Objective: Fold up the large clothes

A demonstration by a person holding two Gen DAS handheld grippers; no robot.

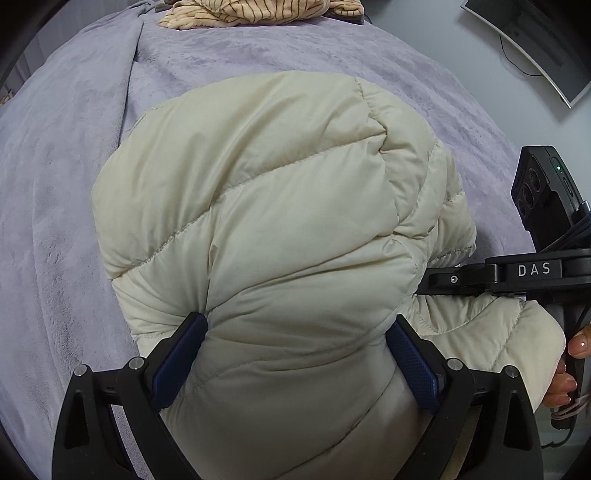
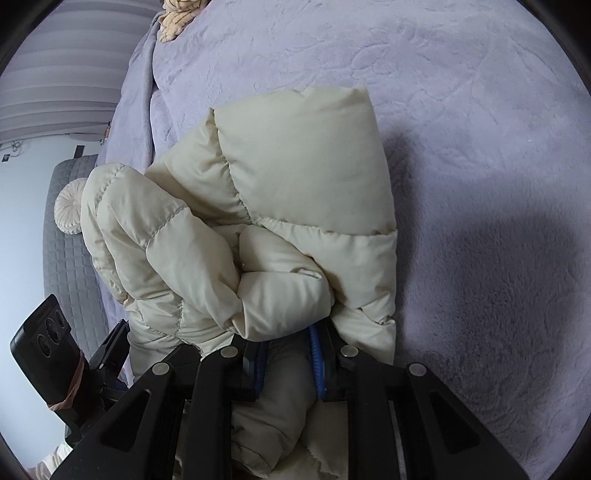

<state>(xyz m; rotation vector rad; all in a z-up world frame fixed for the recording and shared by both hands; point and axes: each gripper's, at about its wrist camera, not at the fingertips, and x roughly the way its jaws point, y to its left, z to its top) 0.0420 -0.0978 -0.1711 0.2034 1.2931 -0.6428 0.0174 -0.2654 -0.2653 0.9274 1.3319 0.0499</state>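
Note:
A cream quilted puffer jacket [image 1: 266, 206] is bunched into a thick bundle over the purple blanket [image 1: 66, 192]. My left gripper [image 1: 297, 343] is shut on a fat fold of it, the blue pads [image 1: 181, 354] pressing into both sides. The right gripper [image 1: 458, 278] shows at the jacket's right edge in the left wrist view. In the right wrist view the jacket [image 2: 295, 177] hangs in folded layers and my right gripper [image 2: 290, 354] is shut on its lower edge. The left gripper's body [image 2: 44, 343] shows at the lower left there.
A beige striped garment [image 1: 258, 13] lies at the far end of the bed, also in the right wrist view [image 2: 177, 18]. A monitor [image 1: 535, 40] stands off the bed at right. A grey quilted seat with a round cushion [image 2: 70, 206] stands beside the bed.

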